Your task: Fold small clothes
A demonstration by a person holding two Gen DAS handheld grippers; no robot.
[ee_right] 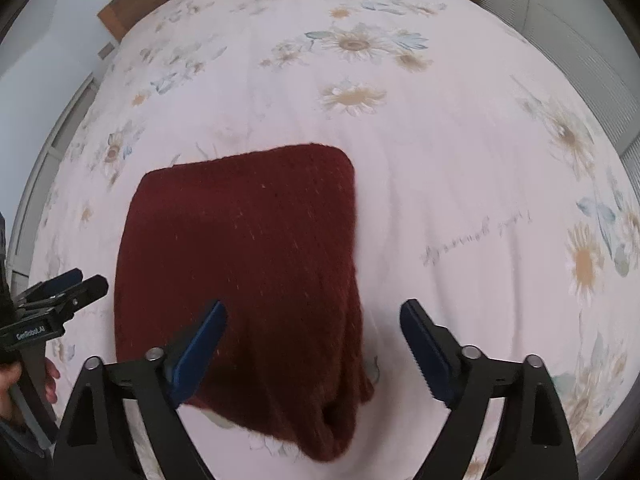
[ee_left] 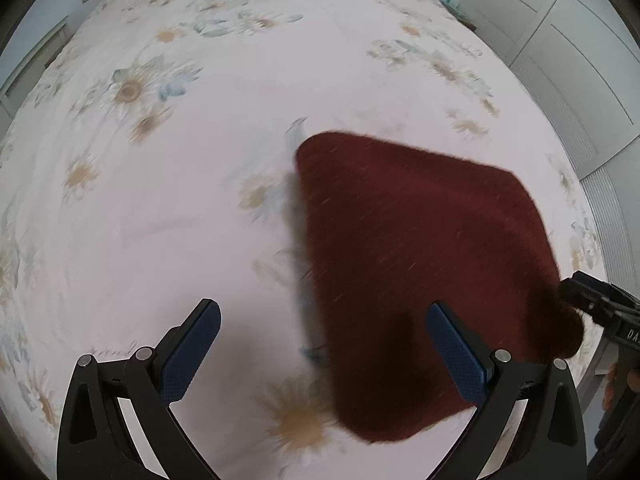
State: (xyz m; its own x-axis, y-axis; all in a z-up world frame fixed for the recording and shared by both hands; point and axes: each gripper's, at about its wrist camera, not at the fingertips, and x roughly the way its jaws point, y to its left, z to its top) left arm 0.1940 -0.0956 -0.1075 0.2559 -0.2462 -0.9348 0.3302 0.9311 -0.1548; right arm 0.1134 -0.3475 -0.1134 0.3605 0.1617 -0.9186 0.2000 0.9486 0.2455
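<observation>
A dark red knitted garment (ee_left: 420,248) lies folded into a rough rectangle on the floral bedspread (ee_left: 200,208). It also shows in the right wrist view (ee_right: 248,248). My left gripper (ee_left: 324,312) is open and empty, above the garment's left edge, its right finger over the cloth. My right gripper (ee_right: 314,316) is open and empty, above the garment's near right part. The right gripper shows at the right edge of the left wrist view (ee_left: 600,304), touching the garment's corner. The left gripper shows at the left edge of the right wrist view (ee_right: 60,292).
The pale pink bedspread (ee_right: 460,184) with daisy print covers the whole bed. A wooden headboard (ee_right: 132,4) is at the far end. White wardrobe doors (ee_left: 560,52) stand to the right of the bed.
</observation>
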